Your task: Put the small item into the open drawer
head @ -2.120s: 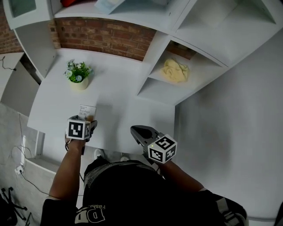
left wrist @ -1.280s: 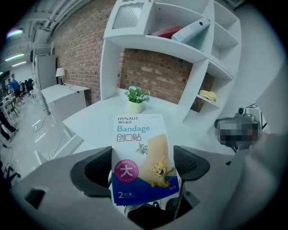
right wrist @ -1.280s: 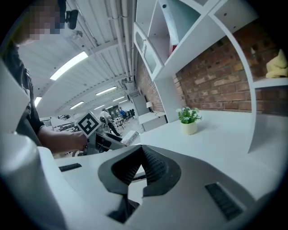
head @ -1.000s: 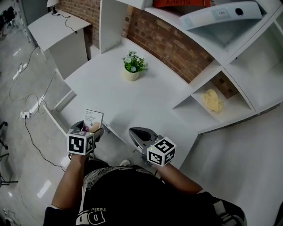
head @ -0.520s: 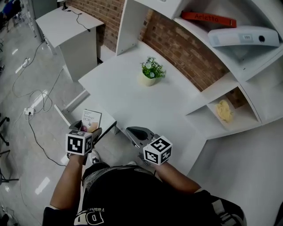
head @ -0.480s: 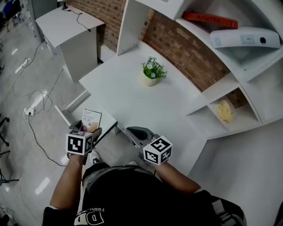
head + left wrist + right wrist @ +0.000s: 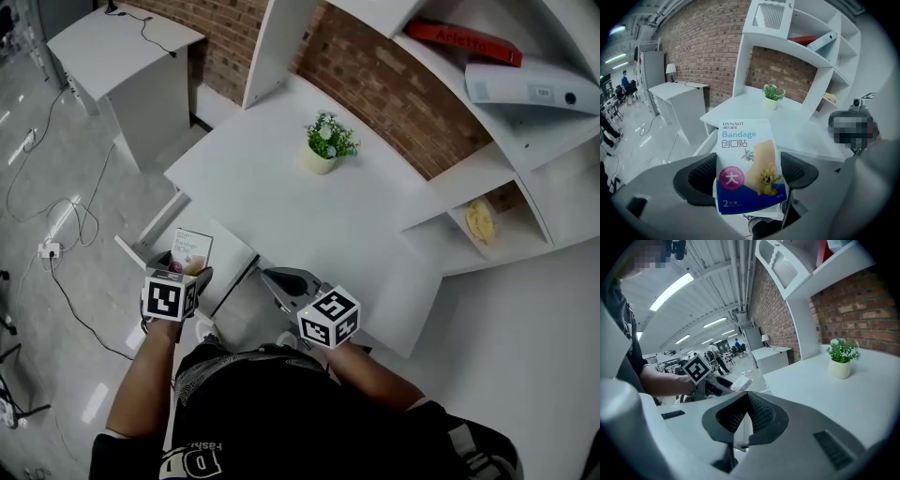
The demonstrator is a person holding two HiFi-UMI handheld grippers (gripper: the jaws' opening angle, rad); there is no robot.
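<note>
Now: left claw (image 7: 750, 171) clamped on bandage packet (image 7: 746, 150), upright between jaws; right claw (image 7: 745, 417) together, empty.

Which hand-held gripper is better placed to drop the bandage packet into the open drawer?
Left: the left hand-held gripper grips the bandage packet over the open drawer; the right hand-held gripper is shut, empty, farther off.

The left gripper (image 7: 185, 271) has carried the bandage packet (image 7: 191, 250) off the table (image 7: 281, 187); it now hangs over the open drawer (image 7: 137, 251), lower left.
</note>
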